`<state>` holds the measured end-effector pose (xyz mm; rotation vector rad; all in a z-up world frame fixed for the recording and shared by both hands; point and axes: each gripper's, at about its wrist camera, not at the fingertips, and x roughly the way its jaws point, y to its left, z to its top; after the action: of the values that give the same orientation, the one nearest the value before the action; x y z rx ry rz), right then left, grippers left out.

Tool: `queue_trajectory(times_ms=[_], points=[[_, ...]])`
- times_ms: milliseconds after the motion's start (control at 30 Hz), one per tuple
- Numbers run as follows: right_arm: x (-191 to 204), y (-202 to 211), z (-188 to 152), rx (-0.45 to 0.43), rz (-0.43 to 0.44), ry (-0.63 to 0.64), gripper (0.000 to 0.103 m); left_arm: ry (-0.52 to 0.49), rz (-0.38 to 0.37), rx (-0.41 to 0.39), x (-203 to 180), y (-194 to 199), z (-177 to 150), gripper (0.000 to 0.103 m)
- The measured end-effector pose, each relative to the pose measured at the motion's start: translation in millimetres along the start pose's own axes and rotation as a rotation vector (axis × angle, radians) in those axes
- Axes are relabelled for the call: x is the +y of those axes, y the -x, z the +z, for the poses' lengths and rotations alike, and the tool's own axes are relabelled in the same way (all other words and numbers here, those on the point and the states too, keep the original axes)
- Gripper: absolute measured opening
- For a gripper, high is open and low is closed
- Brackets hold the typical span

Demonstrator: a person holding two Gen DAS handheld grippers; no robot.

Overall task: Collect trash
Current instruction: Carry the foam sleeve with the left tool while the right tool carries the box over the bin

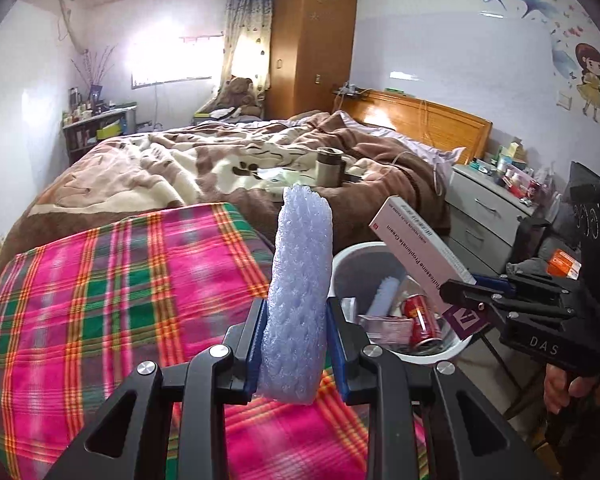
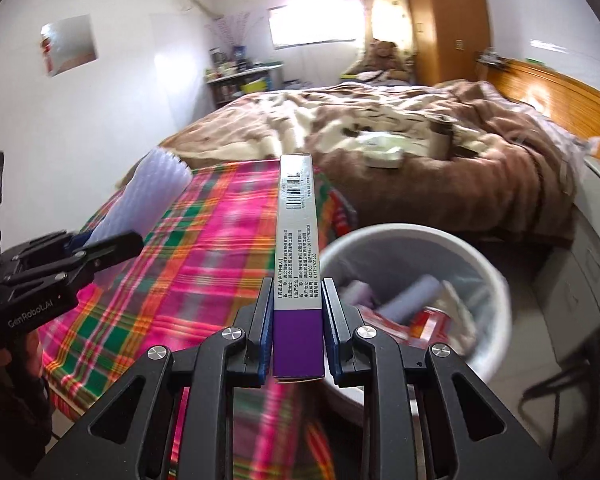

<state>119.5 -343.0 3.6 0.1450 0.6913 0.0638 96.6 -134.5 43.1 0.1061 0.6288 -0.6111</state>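
Beside a plaid bed (image 1: 120, 280), foam (image 1: 300, 292) and box (image 2: 298, 264) are held clamped (bin (image 2: 496, 280) nearly full); either could be bounced out.

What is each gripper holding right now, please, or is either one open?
Left gripper: closed on the foam sheet, above the plaid cloth.
Right gripper: closed on the medicine box, beside the trash bin.

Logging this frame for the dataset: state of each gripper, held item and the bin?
left gripper: shut on foam piece
foam piece: upright, held over plaid cloth
right gripper: shut on medicine box
medicine box: held beside bin rim
trash bin: open, partly filled
red can: inside bin
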Motion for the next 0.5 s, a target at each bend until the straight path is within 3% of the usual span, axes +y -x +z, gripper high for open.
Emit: queue_trajectory(times_ms=[500], points=[[-74.3,-3.8,-16.6,0.053,-0.183,-0.158,0.023,-0.079,-0.130,0.069,-88.2,-57.4,-1.3,0.029]])
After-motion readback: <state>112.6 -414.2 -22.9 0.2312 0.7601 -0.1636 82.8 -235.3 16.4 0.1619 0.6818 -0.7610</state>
